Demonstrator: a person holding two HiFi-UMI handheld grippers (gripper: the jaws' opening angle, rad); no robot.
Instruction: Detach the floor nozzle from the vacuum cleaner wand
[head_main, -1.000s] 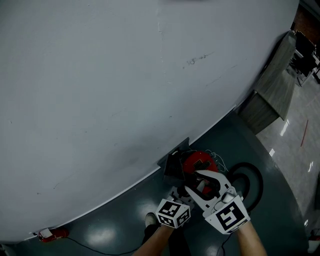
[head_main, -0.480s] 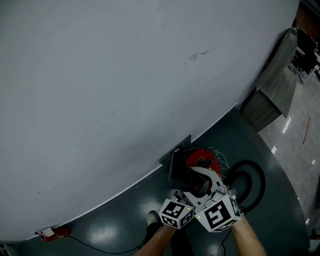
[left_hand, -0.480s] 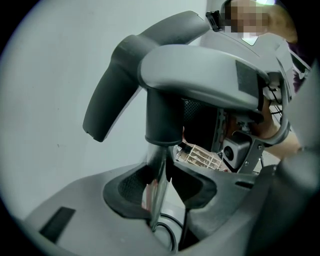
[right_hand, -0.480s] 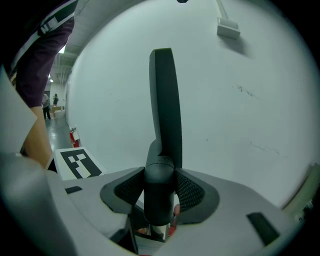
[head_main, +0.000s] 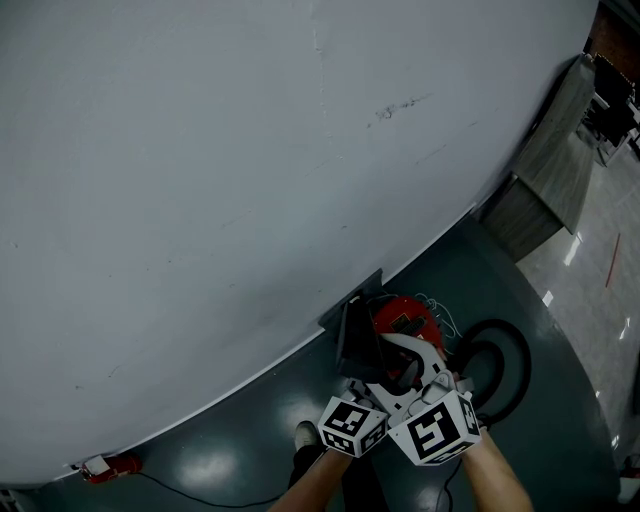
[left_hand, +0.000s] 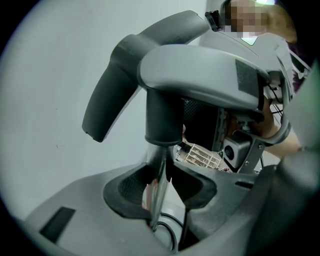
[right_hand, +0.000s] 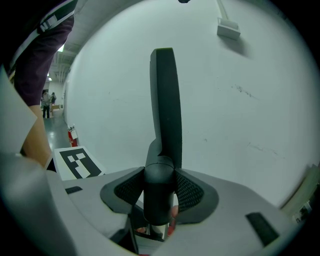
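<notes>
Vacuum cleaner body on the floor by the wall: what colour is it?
The vacuum cleaner body is red, and it shows best in the head view.

No word, brand name or number can be read anywhere. The only printed signs are square black-and-white coded patterns. One sits on each visible face of the marker cube (head_main: 350, 427) on the left hand-held gripper (left_hand: 160, 200). The same kind of pattern covers the marker cube (head_main: 437, 428) on the right hand-held gripper (right_hand: 159, 195). They are blocky shapes, not letters. The right gripper view shows one such face lying flat at its lower left. A faint dark scribble (head_main: 400, 106) marks the pale wall (head_main: 200, 200), too small and smeared to make out as writing.
</notes>
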